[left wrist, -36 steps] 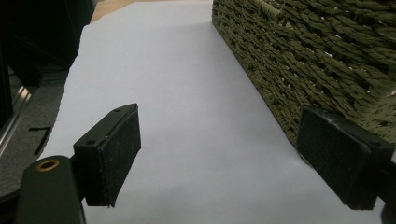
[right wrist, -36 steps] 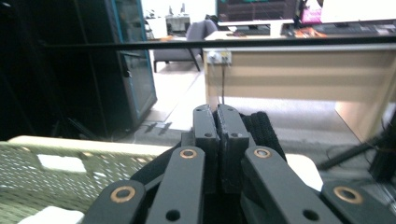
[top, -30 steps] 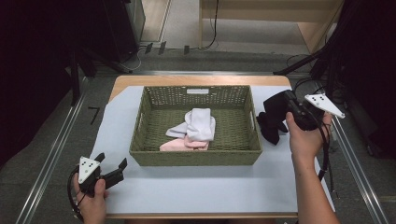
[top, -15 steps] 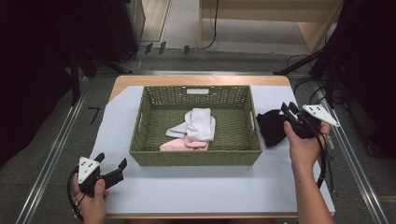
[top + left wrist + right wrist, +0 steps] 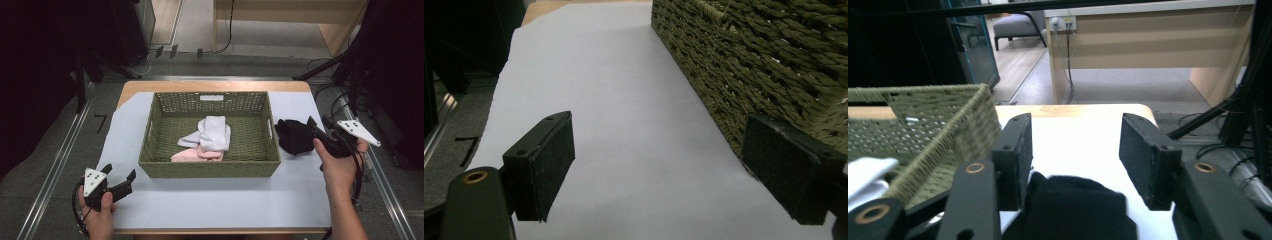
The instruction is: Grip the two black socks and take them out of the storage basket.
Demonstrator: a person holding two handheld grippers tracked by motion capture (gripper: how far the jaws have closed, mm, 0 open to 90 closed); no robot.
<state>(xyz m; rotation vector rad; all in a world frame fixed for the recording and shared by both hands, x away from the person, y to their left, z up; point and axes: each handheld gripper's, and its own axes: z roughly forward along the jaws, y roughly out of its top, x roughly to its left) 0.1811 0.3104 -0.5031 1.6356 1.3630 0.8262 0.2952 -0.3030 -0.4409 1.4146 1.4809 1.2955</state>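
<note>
Right gripper (image 5: 314, 131), at 3 o'clock on the table (image 5: 210, 205), has its jaws spread on either side of one black garment (image 5: 294, 136); in the right gripper view that garment (image 5: 1073, 210) lies between the pads and touches the left-hand pad (image 5: 1015, 160), and whether the other pad touches it cannot be told. Left gripper (image 5: 119, 181), at 7 o'clock, has its jaws spread over bare white sheet (image 5: 614, 130), holding nothing. Count: two grippers, one woven green basket (image 5: 210, 167) at centre, one black garment just beside the basket's 3 o'clock wall, one white garment (image 5: 212, 134) and one pink garment (image 5: 197, 154) inside the basket, touching. Against the earlier frames, the right gripper has come down from a raised position to table level at the black garment; the left gripper and basket contents are unchanged.
</note>
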